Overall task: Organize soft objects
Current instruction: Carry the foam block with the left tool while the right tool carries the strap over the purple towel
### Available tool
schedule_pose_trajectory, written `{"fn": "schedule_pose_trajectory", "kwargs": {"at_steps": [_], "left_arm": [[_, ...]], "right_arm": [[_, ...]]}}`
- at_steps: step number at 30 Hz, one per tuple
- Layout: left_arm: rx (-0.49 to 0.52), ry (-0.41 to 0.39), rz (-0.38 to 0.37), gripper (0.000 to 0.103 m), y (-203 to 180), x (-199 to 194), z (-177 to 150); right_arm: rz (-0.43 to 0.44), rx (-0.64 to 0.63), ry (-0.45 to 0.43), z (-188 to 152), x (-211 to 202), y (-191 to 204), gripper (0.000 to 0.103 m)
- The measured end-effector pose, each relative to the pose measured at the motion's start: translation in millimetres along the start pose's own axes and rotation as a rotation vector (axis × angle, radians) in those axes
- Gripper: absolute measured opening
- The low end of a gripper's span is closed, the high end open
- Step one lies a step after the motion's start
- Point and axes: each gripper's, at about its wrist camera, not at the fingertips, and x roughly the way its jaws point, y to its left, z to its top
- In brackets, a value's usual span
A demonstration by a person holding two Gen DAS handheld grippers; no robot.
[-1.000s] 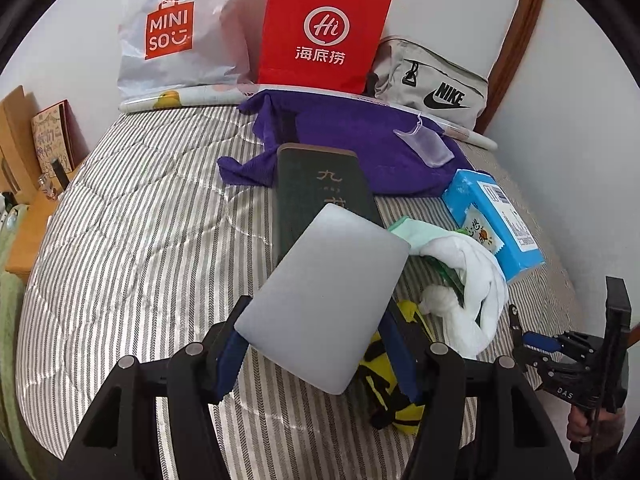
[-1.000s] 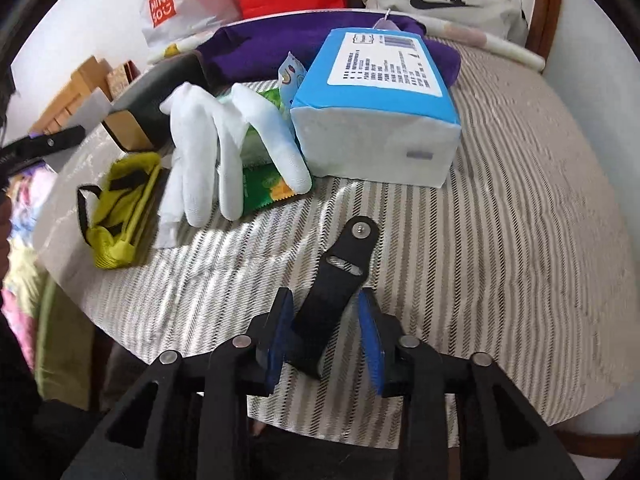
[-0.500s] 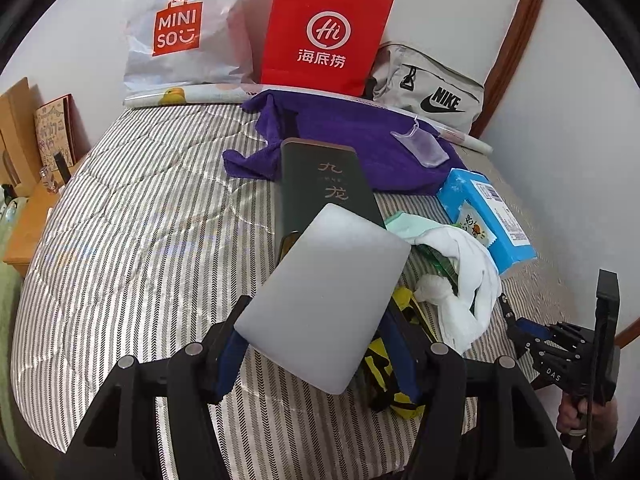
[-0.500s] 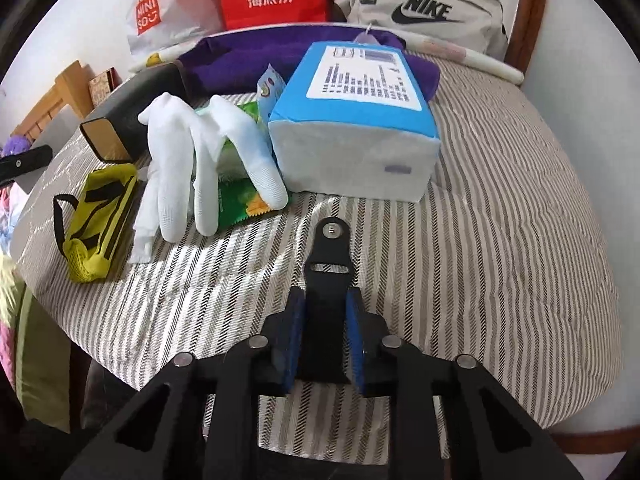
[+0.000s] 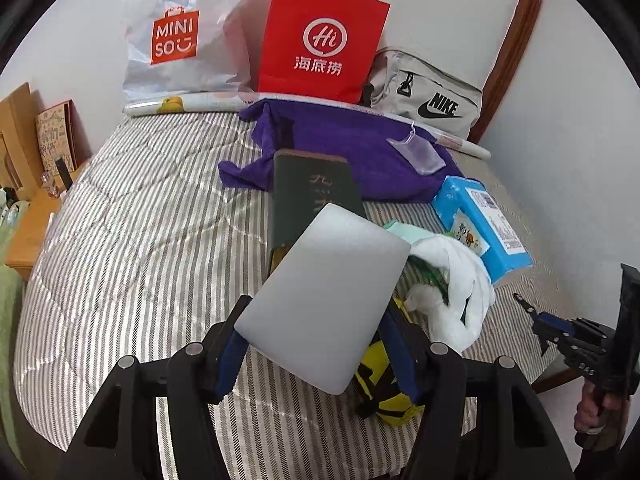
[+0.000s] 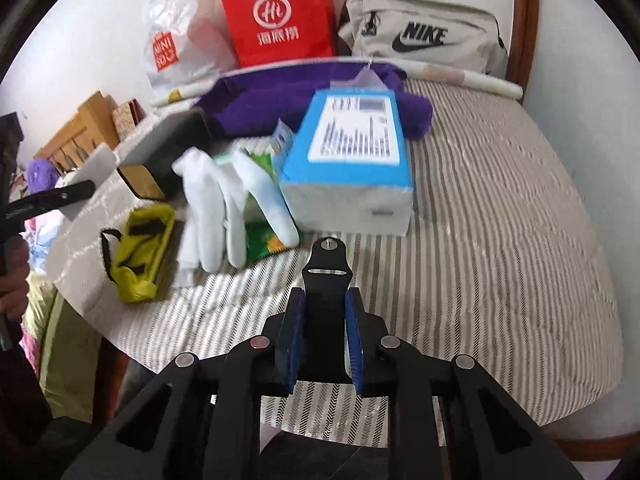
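My left gripper (image 5: 316,344) is shut on a flat grey pad (image 5: 324,296), held above the striped bed. My right gripper (image 6: 326,312) is shut on a black strap (image 6: 326,268), lifted just above the bed near its front edge. White gloves (image 6: 224,208) lie over a green packet (image 6: 262,240), next to a blue tissue pack (image 6: 352,160). A yellow pouch (image 6: 138,248) lies at the left edge and shows partly behind the pad in the left wrist view (image 5: 380,380). A purple cloth (image 5: 340,148) lies at the back.
A dark long box (image 5: 312,192) lies mid-bed. A Miniso bag (image 5: 180,36), a red paper bag (image 5: 320,40) and a grey Nike bag (image 5: 432,96) stand against the wall. A wooden bedside stand (image 5: 28,232) is at the left. The bed (image 6: 500,240) has bare striped cover at the right.
My right gripper closed on the black strap and lifted it, drawing back a little. My left gripper kept hold of the grey pad and shifted slightly back and up.
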Motion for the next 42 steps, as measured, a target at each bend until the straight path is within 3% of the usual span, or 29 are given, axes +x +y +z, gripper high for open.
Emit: {"fn": "schedule_pose_trajectory", "kwargs": {"at_steps": [6,14,26,42], "left_arm": [[-0.001,-0.01,0.006,0.06,-3.1,-5.4,15.9],[-0.026,0.0,0.037,0.06,1.2,5.0,46.2],[-0.049,0.013,0.049,0.06,8.5,37.5,104.6],[-0.046,0.074,0.044,0.06,16.7,105.6,170.2]], "right_arm": [[0.065,-0.014,-0.072,22.2,-28.5,-1.8,0.02],[0.075,-0.052,-0.143,72.2,-36.3,-14.2,0.02],[0.111,-0.075,-0.176,160.3,4.4,-23.6,0.02],[0.129,-0.127,-0.133,247.7,85.3,-31.0,0.02]]}}
